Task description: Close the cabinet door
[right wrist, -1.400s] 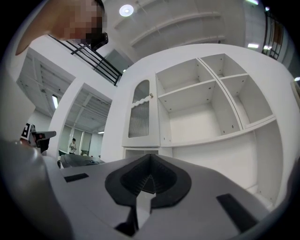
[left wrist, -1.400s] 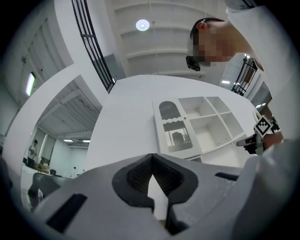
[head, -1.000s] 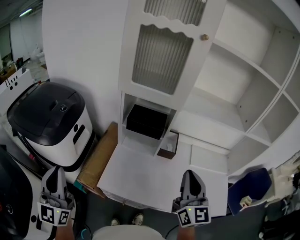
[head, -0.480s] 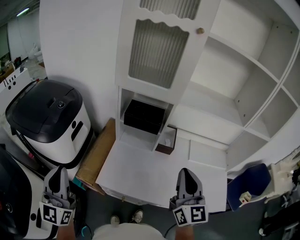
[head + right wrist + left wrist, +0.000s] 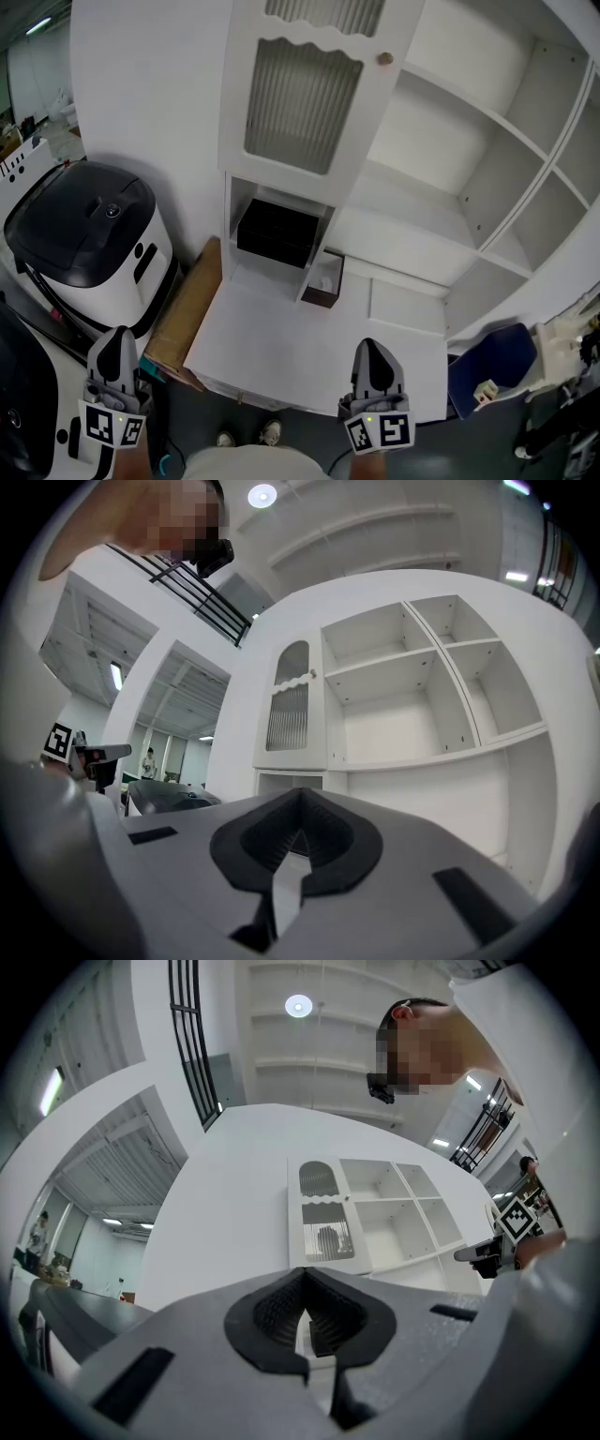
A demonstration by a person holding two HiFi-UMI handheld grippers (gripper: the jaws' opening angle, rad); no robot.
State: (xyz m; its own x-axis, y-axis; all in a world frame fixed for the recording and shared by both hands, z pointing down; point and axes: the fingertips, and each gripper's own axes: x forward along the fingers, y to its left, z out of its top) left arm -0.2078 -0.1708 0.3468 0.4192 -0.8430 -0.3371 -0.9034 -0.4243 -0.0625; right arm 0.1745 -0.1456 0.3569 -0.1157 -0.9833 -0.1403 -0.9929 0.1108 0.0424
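The cabinet door point(image 5: 300, 103) runs off the head view's top edge.

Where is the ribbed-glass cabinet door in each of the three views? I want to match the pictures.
Head view: the cabinet door is upper centre.
Left gripper view: the door is small, at centre, above the jaws.
Right gripper view: the door is left of centre.
Shared landmark: the open shelves directly right of it in every view.
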